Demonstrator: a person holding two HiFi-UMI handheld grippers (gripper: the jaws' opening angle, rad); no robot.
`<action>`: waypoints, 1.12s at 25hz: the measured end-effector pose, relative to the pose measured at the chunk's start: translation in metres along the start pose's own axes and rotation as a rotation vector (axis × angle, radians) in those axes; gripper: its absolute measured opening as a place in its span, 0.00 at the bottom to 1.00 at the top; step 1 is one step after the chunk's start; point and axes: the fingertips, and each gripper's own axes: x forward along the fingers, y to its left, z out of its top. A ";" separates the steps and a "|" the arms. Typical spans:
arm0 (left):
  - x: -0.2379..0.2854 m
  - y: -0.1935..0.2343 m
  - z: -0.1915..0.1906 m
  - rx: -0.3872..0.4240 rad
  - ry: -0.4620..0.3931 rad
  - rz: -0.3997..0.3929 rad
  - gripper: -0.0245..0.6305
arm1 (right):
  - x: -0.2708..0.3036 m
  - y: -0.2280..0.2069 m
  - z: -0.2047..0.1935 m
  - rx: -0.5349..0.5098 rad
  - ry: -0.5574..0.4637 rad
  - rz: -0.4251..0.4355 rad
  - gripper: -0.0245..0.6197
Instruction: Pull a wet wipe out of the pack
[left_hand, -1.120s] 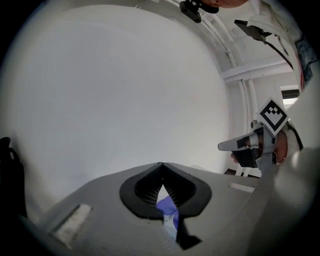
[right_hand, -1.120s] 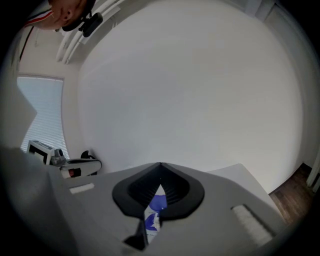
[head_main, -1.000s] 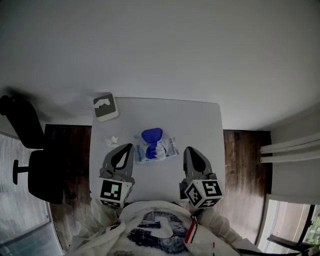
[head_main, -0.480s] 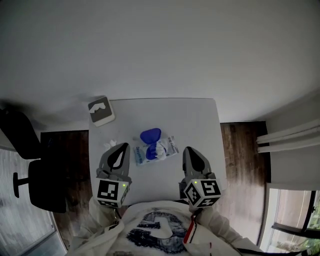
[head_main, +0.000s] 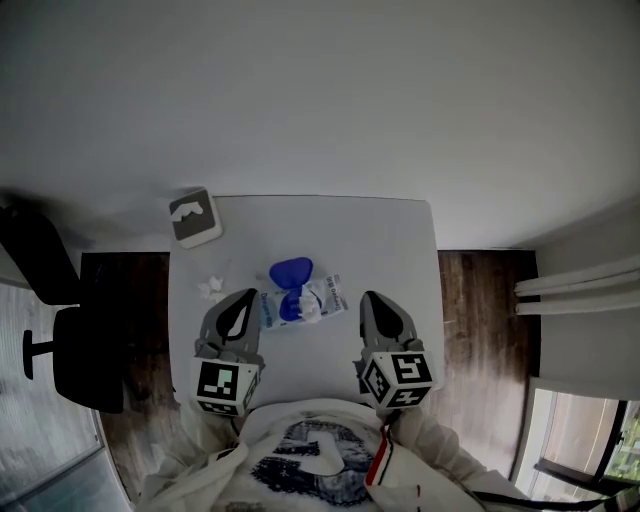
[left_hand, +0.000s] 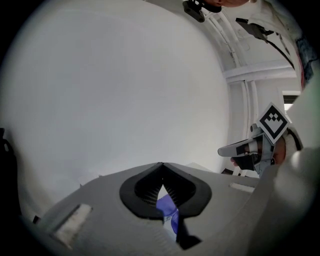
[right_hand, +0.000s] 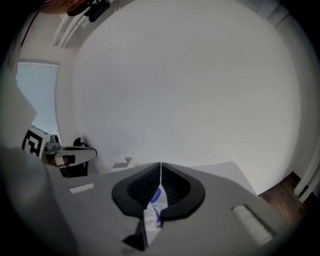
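A: Two grippers, and both look pinched tight. Is anything in them?

B: No. The left gripper (head_main: 248, 300) has its jaws pressed together on nothing, and so has the right gripper (head_main: 370, 300). They hang over the near part of the table (head_main: 395, 250), one on each side.

A: Where is the pack (head_main: 305, 300)?

B: It lies flat in the middle of the table, between the two grippers and a little farther away than their tips. Neither one touches it. Its blue lid (head_main: 290, 272) is flipped open toward the far side.

A: So what should happen first?

B: I think one gripper has to open up before it goes in. Pinched jaws can't grab a wipe.

A: And the other one?

B: It should press down on the pack, away from the hole. The pack looks light and floppy, so I guess it would lift up with the wipe if nothing held it.

A: Where do you pinch?

B: Right at the hole under the lid. Some white stuff may poke up there, but I can't tell for sure. Grab just the top bit and pull up slowly, so only one wipe comes.

A: What's that white lump on the left?

B: That's a crumpled wipe (head_main: 212, 288), near the pack on its left. Leave it be.
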 end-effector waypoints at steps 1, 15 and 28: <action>0.002 -0.002 0.000 -0.003 0.004 0.007 0.04 | 0.002 -0.004 -0.001 -0.004 0.010 0.005 0.08; 0.012 -0.022 -0.002 -0.004 0.046 0.096 0.04 | 0.041 -0.014 -0.052 -0.107 0.188 0.154 0.41; 0.016 -0.024 -0.008 -0.017 0.074 0.105 0.04 | 0.074 0.004 -0.110 -0.131 0.345 0.257 0.42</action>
